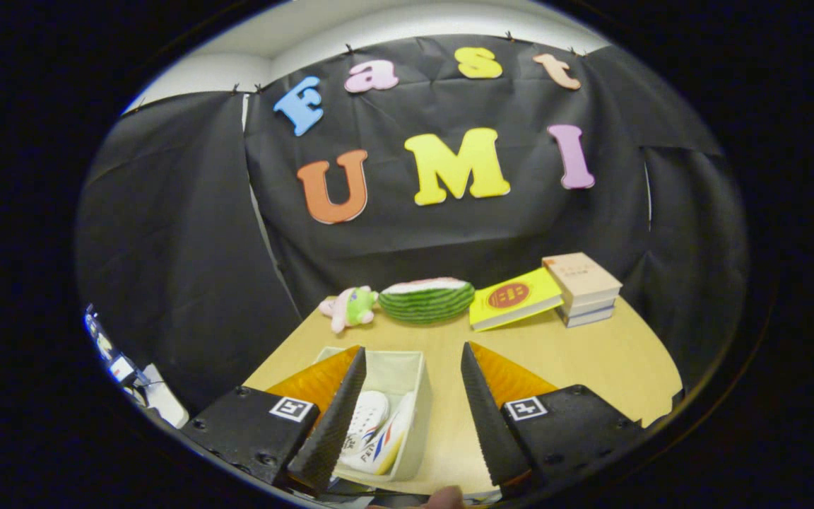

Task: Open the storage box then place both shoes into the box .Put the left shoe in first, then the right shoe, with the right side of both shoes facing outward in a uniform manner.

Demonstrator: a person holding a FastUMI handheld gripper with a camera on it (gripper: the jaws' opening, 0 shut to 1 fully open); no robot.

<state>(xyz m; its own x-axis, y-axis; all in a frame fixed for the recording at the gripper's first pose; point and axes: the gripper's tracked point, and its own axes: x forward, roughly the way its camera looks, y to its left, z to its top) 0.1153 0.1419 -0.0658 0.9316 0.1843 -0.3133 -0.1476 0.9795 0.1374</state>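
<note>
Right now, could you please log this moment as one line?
tool: open, empty, above box | storage box: open | shoes: both inside | table: toys, books at back

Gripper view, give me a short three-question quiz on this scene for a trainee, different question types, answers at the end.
1. True or false: the gripper is shut on a shoe.
2. Where are the shoes? A) on the table beside the books B) inside the box C) on the floor
3. Fill in: at the far table edge, the watermelon lies between the plush toy and the yellow ____.

Key: 1 false, the fingers are apart and hold nothing. 2 B. 3 book.
</note>
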